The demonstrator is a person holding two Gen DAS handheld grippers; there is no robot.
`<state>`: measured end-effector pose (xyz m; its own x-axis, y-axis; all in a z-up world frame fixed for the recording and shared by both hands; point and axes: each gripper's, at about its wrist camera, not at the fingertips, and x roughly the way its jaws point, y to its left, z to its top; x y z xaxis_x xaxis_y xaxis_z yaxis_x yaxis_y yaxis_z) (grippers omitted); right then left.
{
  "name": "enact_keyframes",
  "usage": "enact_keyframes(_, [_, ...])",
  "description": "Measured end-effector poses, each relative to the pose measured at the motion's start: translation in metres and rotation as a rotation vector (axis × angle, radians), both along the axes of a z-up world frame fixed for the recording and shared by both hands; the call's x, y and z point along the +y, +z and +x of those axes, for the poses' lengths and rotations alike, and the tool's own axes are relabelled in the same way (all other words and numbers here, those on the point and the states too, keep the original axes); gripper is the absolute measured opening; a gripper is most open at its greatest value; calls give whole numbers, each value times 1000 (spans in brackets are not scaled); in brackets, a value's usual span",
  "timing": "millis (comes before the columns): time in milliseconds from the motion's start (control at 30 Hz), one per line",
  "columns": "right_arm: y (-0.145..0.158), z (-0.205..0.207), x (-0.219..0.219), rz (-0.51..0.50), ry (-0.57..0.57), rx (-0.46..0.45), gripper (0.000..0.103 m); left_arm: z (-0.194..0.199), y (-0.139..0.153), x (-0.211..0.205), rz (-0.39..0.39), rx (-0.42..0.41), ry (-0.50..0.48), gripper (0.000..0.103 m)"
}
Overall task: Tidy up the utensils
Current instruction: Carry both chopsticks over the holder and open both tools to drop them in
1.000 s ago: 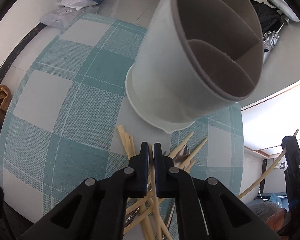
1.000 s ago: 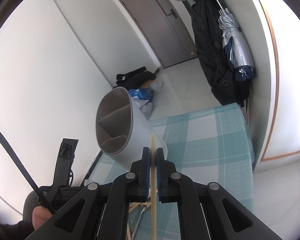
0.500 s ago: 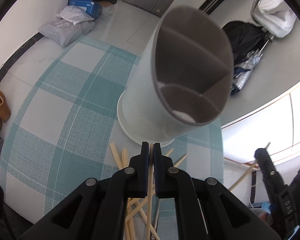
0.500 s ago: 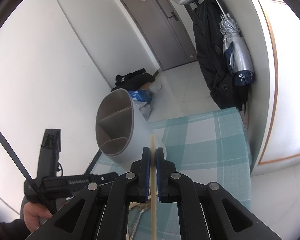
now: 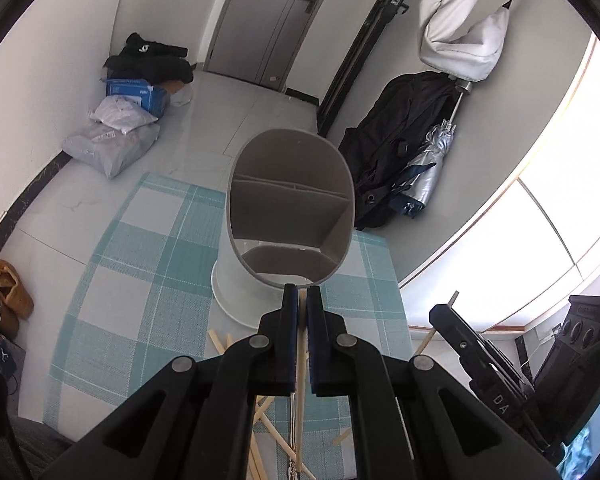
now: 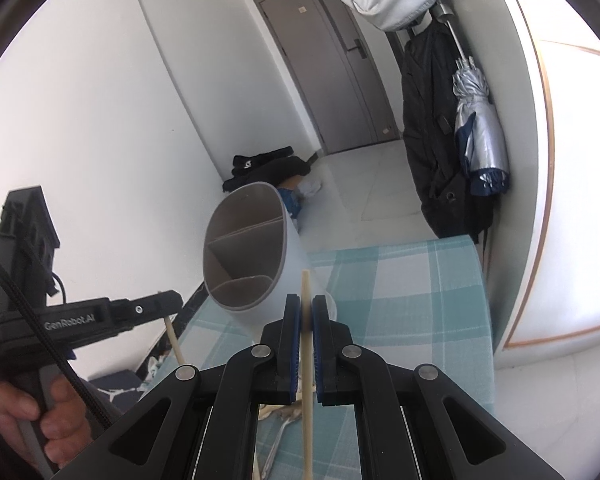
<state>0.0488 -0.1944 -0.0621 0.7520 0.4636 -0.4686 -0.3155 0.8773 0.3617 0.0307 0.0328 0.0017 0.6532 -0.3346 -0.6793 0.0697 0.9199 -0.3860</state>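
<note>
Between the pressed fingers of the right hand-held gripper (image 6: 307,314) stands a chopstick (image 6: 306,344); the left hand-held gripper (image 5: 302,300) pinches another chopstick (image 5: 301,364). Both hover before the divided holder (image 5: 290,216) near the desk (image 5: 140,280) edge; a tilted stick could catch a divider or tip it.

The left gripper (image 6: 112,314) body, seen from the right wrist view, carries white lettering "GenRobot.AI". The right gripper (image 5: 484,364) body, seen from the left wrist view, shows letters resembling "DA", partly hidden.
</note>
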Motion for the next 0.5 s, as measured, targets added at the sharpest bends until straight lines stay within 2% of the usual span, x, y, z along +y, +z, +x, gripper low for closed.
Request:
enact_keyframes(267, [15, -13, 12, -29, -2, -56, 5, -5, 21, 3, 23, -40, -6, 1])
enact_keyframes(500, [35, -10, 21, -15, 2, -87, 5, -1, 41, 6, 6, -72, -25, 1])
